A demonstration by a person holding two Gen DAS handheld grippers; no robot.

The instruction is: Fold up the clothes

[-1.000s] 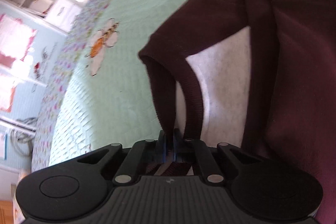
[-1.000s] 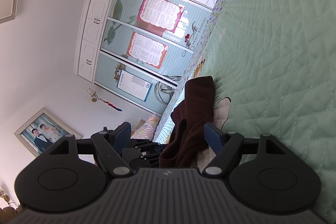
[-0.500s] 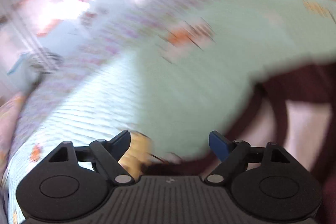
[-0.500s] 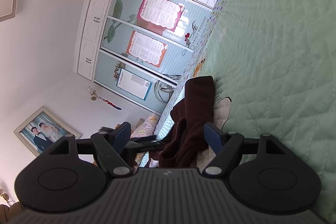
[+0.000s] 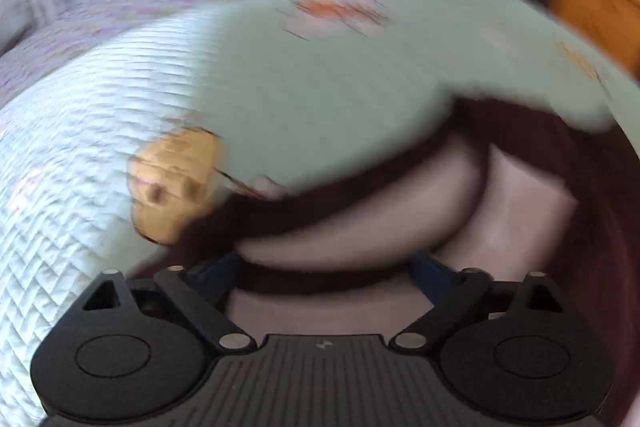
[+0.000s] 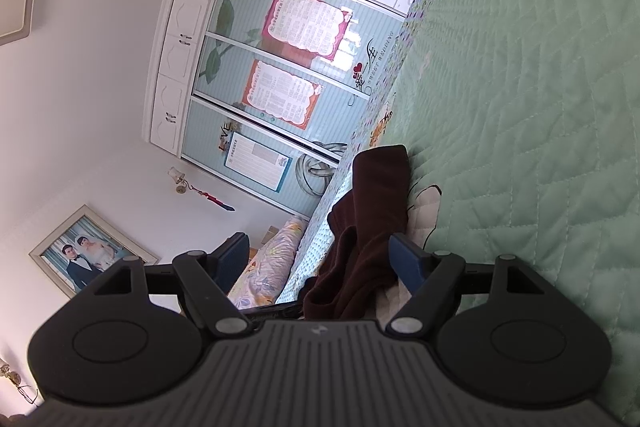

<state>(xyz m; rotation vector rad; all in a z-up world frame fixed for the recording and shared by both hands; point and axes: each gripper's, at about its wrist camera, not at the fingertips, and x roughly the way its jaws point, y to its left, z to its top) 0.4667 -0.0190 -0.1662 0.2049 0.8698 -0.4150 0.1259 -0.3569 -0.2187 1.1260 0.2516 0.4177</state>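
Left gripper [image 5: 324, 267] letting go of the dark maroon garment [image 5: 532, 131] and swinging away across the bed.

Since the earlier frame, where it was pinching a maroon edge, the left gripper's jaws have just been opening; they are now standing wide, with a dark band of the garment lying between them, apparently unpressed, probably because that fold has been laid down. In this blurred view the garment is spreading from 6 to 3 o'clock over the mint green quilt [image 5: 320, 87], its pale lining showing. The right gripper [image 6: 316, 263] is waiting spread open, gripping nothing, with the garment [image 6: 376, 211] bunched ahead at 12 o'clock near the quilt's [image 6: 520, 107] edge, likely ready for the next fold.
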